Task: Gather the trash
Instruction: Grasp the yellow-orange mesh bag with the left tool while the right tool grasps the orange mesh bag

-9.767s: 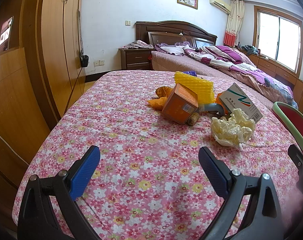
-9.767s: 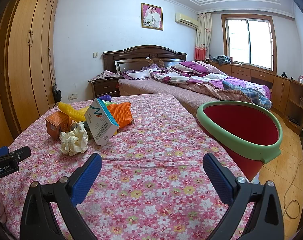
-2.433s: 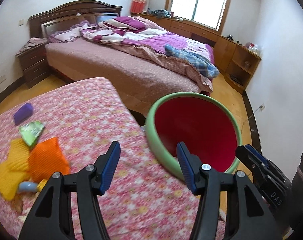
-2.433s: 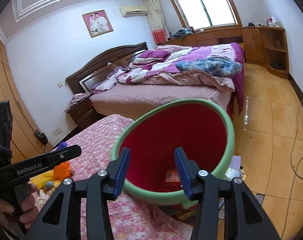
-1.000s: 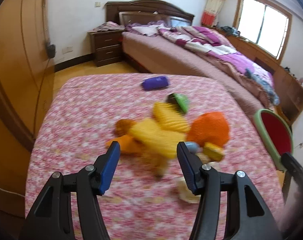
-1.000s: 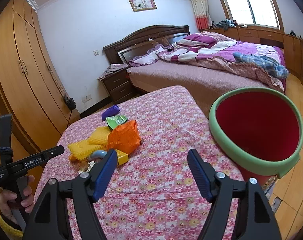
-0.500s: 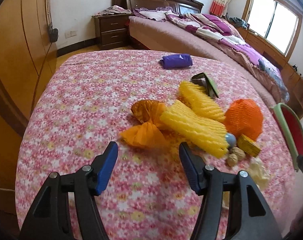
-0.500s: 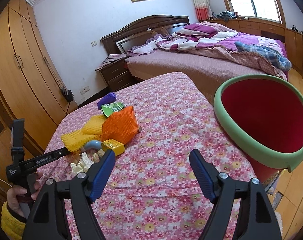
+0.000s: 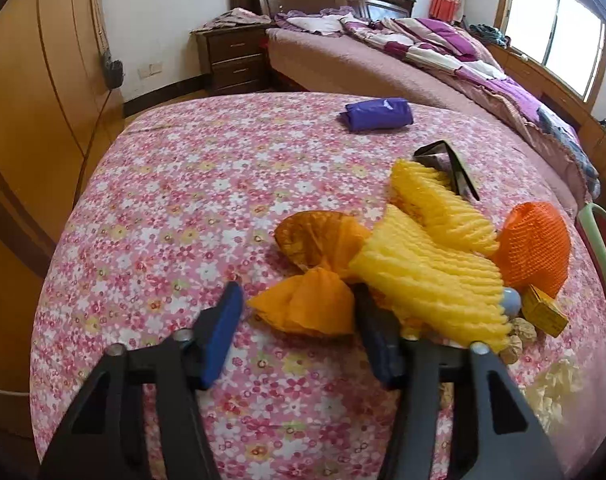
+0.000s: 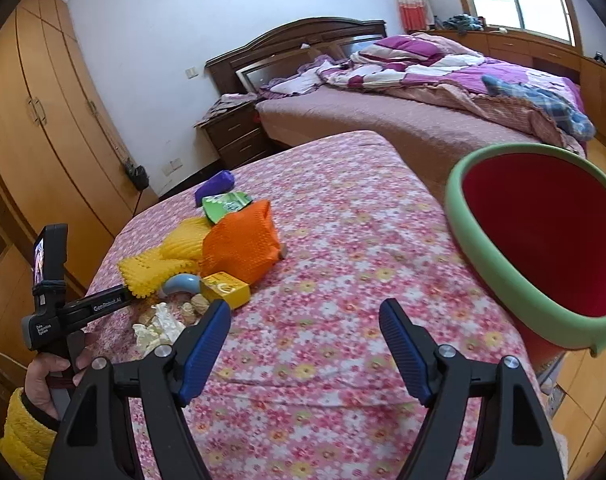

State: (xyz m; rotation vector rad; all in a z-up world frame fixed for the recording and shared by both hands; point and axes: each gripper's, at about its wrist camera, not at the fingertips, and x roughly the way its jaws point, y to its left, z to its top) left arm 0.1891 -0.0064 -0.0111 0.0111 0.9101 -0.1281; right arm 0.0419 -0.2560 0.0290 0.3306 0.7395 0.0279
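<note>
Trash lies in a pile on the floral bedspread (image 9: 175, 208). My left gripper (image 9: 299, 304) is open, its jaws on either side of an orange paper wrapper (image 9: 307, 304) that lies on the bed. Beside it lie yellow foam nets (image 9: 427, 280), an orange foam net (image 9: 535, 248), a small yellow box (image 9: 543, 314), walnuts (image 9: 523, 330) and crumpled white tissue (image 9: 555, 384). My right gripper (image 10: 303, 322) is open and empty above the bedspread (image 10: 343, 240), with the pile (image 10: 239, 244) to its left. The red bin with a green rim (image 10: 543, 236) stands at the right bed edge.
A purple pouch (image 9: 377, 114) and a green packet (image 10: 227, 204) lie farther back on the bed. A second bed (image 10: 423, 92) with a purple quilt, a nightstand (image 9: 233, 54) and wooden wardrobes (image 10: 43, 120) surround the bed. The left gripper's handle (image 10: 75, 308) shows in the right wrist view.
My left gripper has moved forward and down to the pile, and its jaws now bracket the orange wrapper. My right gripper has barely moved.
</note>
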